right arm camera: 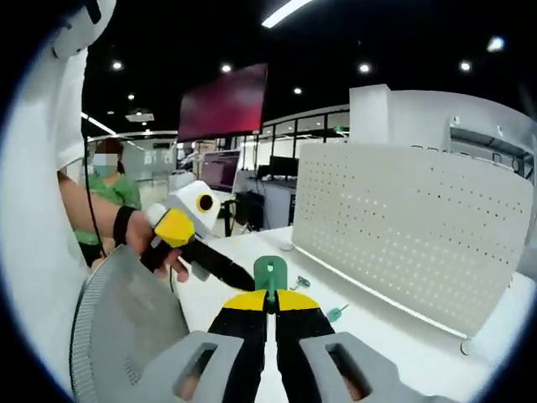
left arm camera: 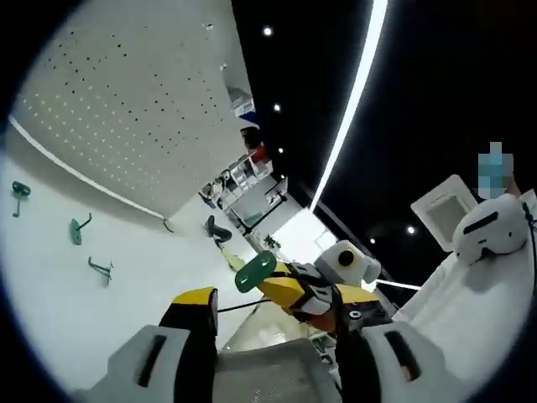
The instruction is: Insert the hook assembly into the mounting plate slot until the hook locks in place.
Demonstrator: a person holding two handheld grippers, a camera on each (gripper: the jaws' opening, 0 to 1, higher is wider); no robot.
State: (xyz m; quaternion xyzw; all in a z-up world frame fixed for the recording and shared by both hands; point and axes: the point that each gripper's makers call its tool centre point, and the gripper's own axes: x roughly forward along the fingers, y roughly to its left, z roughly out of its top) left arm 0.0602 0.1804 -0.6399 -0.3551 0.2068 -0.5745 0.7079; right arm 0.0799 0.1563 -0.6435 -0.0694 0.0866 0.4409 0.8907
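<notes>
Office bay, dark ceiling with strip lights, white worktop in front.

Right hand-held gripper: yellow-tipped jaws pinched tight on the small green plastic hook assembly, its flat plate standing upright above the tips. Same pair seen from the left gripper view: right hand-held gripper with green hook assembly at its nose.

Left hand-held gripper: jaws spread apart, nothing between them. From the right gripper view it hangs left of the hook, held in a person's hand.

Key relation: white perforated pegboard mounting plate stands upright on the worktop, ahead and right of the held hook, well apart. Hook plate not yet facing the board; judgement: right arm has to swing it right and square to the holes.

Loose green hooks lie on the worktop between hook and board foot; more near the pegboard.
</notes>
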